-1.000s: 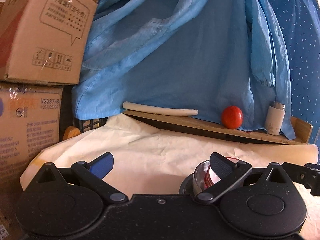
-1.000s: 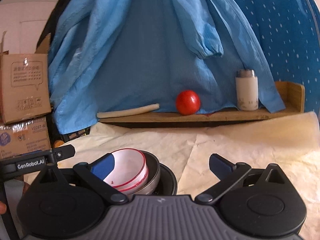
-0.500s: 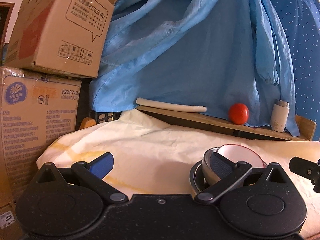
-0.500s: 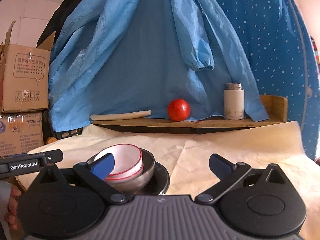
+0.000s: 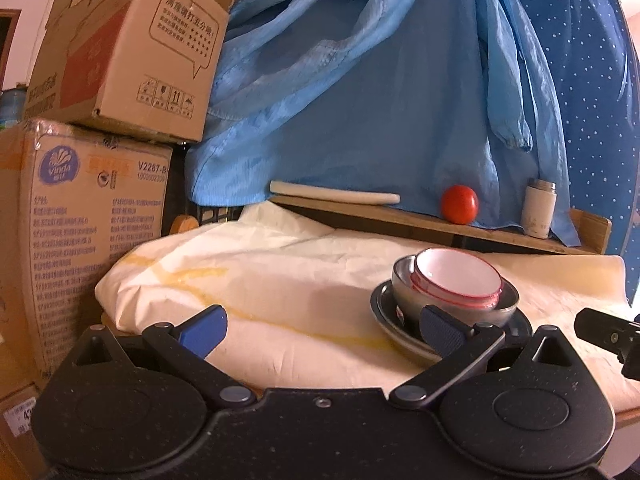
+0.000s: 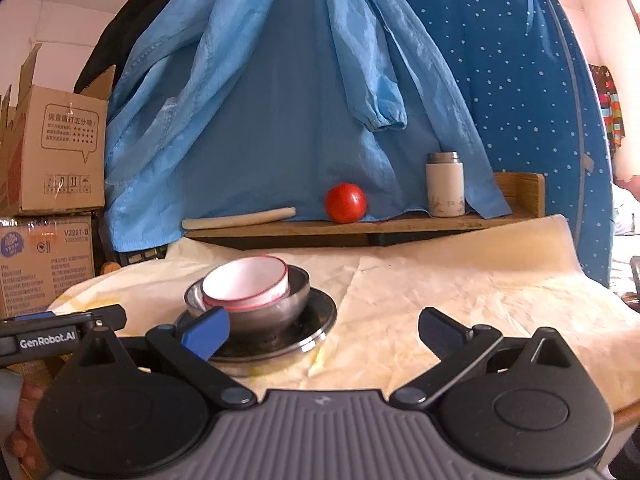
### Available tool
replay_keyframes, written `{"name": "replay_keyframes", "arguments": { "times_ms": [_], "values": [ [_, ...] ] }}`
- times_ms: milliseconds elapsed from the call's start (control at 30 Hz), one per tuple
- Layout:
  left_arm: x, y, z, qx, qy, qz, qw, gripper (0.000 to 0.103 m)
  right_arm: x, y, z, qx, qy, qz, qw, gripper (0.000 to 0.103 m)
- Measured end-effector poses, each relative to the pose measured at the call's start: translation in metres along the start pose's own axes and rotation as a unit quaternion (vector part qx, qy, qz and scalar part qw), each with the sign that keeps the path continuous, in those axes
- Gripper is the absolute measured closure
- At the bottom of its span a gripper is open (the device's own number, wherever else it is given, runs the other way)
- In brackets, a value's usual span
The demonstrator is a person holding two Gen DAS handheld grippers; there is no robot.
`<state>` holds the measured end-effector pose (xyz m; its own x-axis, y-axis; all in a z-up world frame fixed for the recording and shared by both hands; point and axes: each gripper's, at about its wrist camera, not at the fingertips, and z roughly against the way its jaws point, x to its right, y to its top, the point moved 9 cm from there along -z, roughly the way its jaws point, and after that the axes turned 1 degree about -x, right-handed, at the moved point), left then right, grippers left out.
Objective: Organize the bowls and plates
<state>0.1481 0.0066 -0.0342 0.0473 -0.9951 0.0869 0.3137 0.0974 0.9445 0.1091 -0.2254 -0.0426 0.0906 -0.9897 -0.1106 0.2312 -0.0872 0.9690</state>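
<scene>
You have backed both grippers off; the left gripper (image 5: 322, 330) and right gripper (image 6: 324, 330) gape wide, empty. Ahead, the nested bowls (image 6: 256, 290) look slippery: take the plate (image 6: 320, 316) rim.

Ahead of your left gripper (image 5: 322, 330), its fingers spread wide, the cream cloth (image 5: 248, 276) lies bare between the pads, so you have room straight forward. Off its right pad stands the stacked crockery: the red-rimmed bowl (image 5: 456, 276) inside the steel bowl (image 5: 404, 292) on the dark plate (image 5: 384, 316). To its left, cardboard boxes (image 5: 92, 216) wall you in. Your right gripper (image 6: 324, 330), also spread, has bare cloth ahead and rightward; the stack sits just beyond its left pad. Farther ahead, the wooden shelf (image 6: 360, 226) with tomato (image 6: 345, 203) and flask (image 6: 445, 184) bars the way.
</scene>
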Motion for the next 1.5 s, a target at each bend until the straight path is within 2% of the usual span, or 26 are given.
{"name": "replay_keyframes", "arguments": {
  "times_ms": [200,467,1500],
  "values": [
    [-0.002,-0.009,0.011,-0.006,0.000,0.006,1.0000,0.001,0.003,-0.005,0.011,0.000,-0.002,-0.006,1.000,0.000],
    [-0.002,-0.013,0.024,0.006,-0.003,0.007,1.0000,0.001,0.006,-0.007,0.026,0.015,-0.012,-0.007,1.000,0.000],
    [-0.002,-0.029,0.039,0.000,-0.007,0.003,1.0000,0.001,0.004,-0.021,0.038,0.008,-0.014,-0.005,1.000,0.000]
  ]
}}
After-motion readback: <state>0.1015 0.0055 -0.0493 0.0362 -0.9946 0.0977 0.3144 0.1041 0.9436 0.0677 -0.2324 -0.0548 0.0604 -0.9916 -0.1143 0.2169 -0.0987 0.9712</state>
